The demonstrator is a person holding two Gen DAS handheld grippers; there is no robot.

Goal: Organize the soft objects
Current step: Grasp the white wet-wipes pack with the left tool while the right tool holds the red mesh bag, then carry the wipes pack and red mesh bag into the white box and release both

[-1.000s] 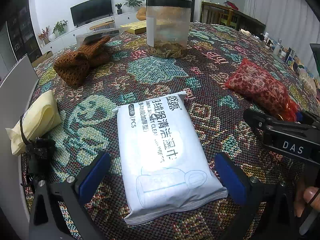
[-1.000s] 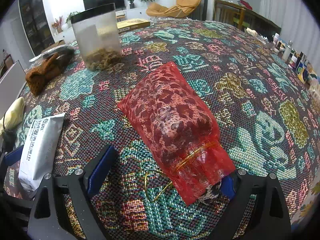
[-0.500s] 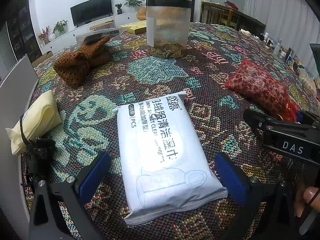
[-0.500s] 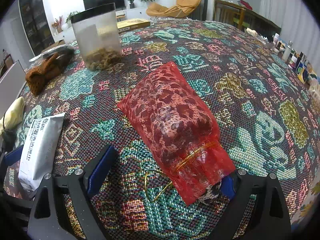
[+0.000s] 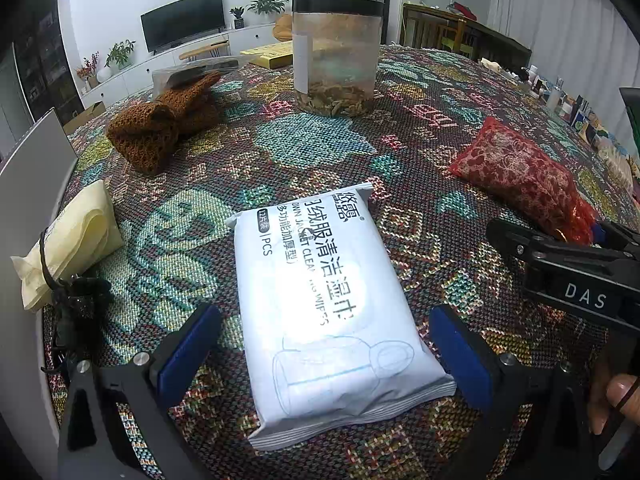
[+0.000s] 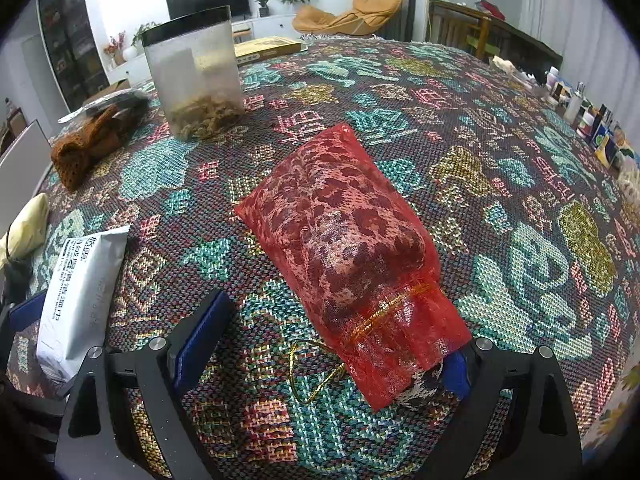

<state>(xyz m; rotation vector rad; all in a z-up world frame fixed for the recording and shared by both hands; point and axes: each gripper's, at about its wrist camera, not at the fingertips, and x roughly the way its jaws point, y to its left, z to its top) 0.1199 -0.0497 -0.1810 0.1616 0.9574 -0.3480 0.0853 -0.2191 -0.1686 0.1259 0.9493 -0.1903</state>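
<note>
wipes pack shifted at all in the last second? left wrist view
No. The wipes pack keeps the same place between the left tool's open fingers and the same offset from the clear jar.

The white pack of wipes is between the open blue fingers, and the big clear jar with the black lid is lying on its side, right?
Not quite. The big clear plastic jar with the black lid stands upright, as the left wrist view shows. The white pack of wipes does lie between the open left hand-held gripper.

On the surface [image 5: 420, 148], the wipes pack [image 5: 328, 300] lies nearest the left camera, between its jaws. The mesh pouch [image 5: 520, 172] lies to its right, the knitted cloth [image 5: 160, 128] and jar [image 5: 336, 56] behind, the folded bag [image 5: 76, 236] left.
</note>
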